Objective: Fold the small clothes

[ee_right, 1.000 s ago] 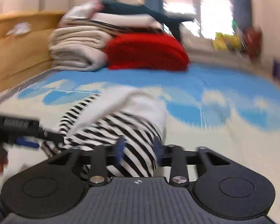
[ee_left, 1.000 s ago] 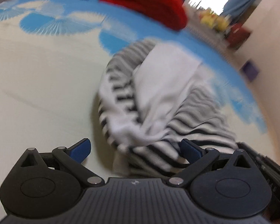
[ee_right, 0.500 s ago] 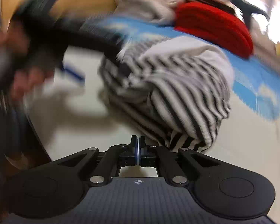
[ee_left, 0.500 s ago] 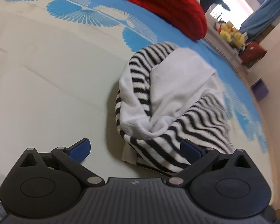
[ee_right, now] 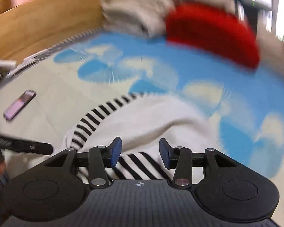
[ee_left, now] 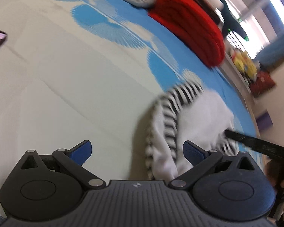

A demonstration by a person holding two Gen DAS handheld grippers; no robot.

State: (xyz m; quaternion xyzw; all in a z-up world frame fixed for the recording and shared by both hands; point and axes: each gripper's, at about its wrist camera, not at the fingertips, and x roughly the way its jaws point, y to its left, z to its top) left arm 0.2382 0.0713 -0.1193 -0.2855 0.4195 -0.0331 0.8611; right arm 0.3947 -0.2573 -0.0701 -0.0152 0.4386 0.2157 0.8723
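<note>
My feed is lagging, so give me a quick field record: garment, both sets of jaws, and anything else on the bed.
garment: striped garment, bunched on the bedsheet, not yet flat
left gripper: jaws wide apart, empty, garment beside them
right gripper: jaws just opened, over the garment, not pinching
other items: phone, red blanket, both apart from the garment
</note>
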